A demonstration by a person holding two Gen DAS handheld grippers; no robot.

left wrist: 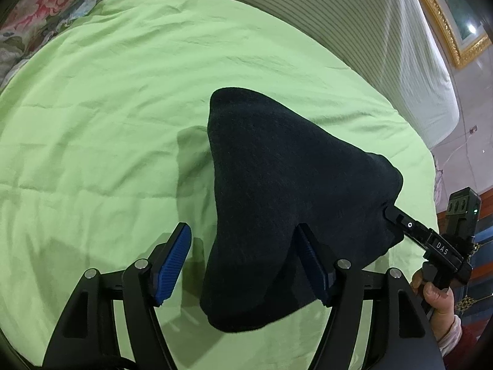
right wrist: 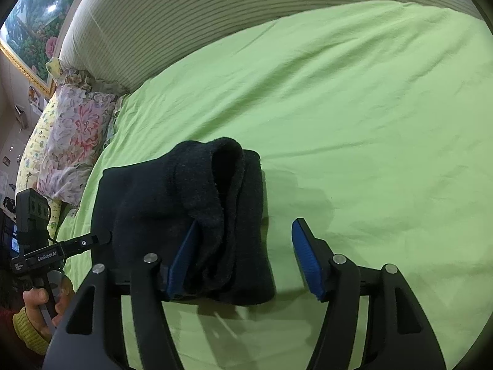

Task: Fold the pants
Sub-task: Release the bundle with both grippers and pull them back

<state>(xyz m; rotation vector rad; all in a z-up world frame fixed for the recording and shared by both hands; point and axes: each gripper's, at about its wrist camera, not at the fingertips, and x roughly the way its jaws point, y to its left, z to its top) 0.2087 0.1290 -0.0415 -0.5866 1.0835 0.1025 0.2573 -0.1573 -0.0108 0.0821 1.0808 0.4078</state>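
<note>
Dark folded pants (left wrist: 277, 203) on green sheet (left wrist: 107, 123), left gripper (left wrist: 243, 262) spread wide, right gripper (right wrist: 243, 256) spread wide, floral pillow (right wrist: 71, 141) at 9 o'clock

A home bedroom: green bedsheet (right wrist: 354, 98); ribbed headboard (right wrist: 185, 21); floral pillow (right wrist: 74, 145); gilt-framed painting (right wrist: 34, 27).

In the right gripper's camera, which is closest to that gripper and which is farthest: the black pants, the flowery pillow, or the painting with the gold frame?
1. Black pants: right at the right gripper, against its left finger.
2. Flowery pillow: farther off, on the left by the striped headboard.
3. Gold-framed painting: farthest, upper left on the wall.
</note>
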